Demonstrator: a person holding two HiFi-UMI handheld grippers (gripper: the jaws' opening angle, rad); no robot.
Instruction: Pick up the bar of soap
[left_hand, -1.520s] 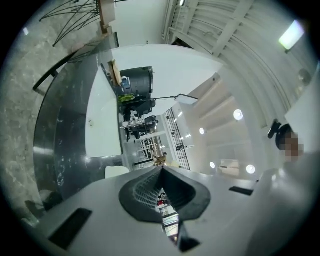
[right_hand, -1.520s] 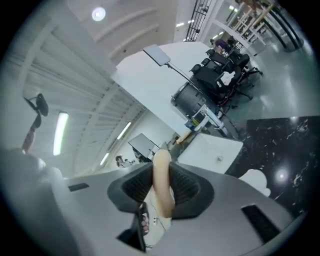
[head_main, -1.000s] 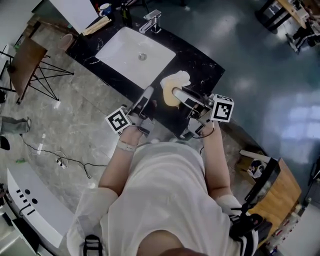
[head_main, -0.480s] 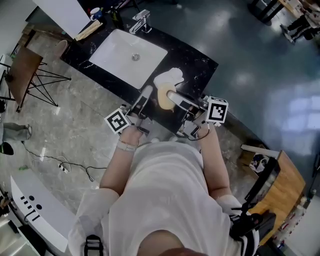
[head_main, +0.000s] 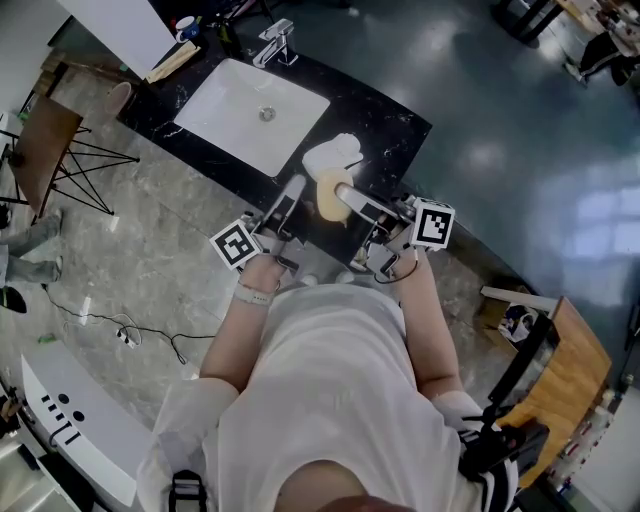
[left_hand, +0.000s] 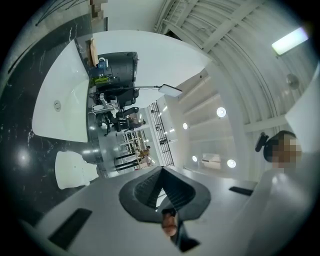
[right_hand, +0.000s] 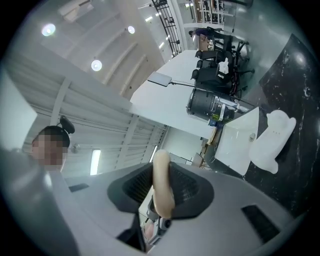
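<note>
The bar of soap (head_main: 326, 196) is a cream oval, held over the front of the black counter (head_main: 392, 125). My right gripper (head_main: 346, 192) is shut on it. In the right gripper view the soap (right_hand: 162, 186) stands edge-on between the two pads. My left gripper (head_main: 295, 188) reaches in beside the soap from the left. Its jaws are shut with nothing between them in the left gripper view (left_hand: 163, 186). A white lumpy holder (head_main: 334, 153) lies on the counter just beyond the soap.
A white sink (head_main: 250, 108) with a chrome tap (head_main: 276, 42) is set into the counter at the left. The holder (right_hand: 274, 139) and sink (right_hand: 238, 141) show at the right gripper view's right edge. A folding wooden stand (head_main: 45, 140) is on the floor at left.
The view has shifted slightly, so the counter sits a little higher and to the left. The right gripper still holds the soap, now a touch farther from the white holder.
</note>
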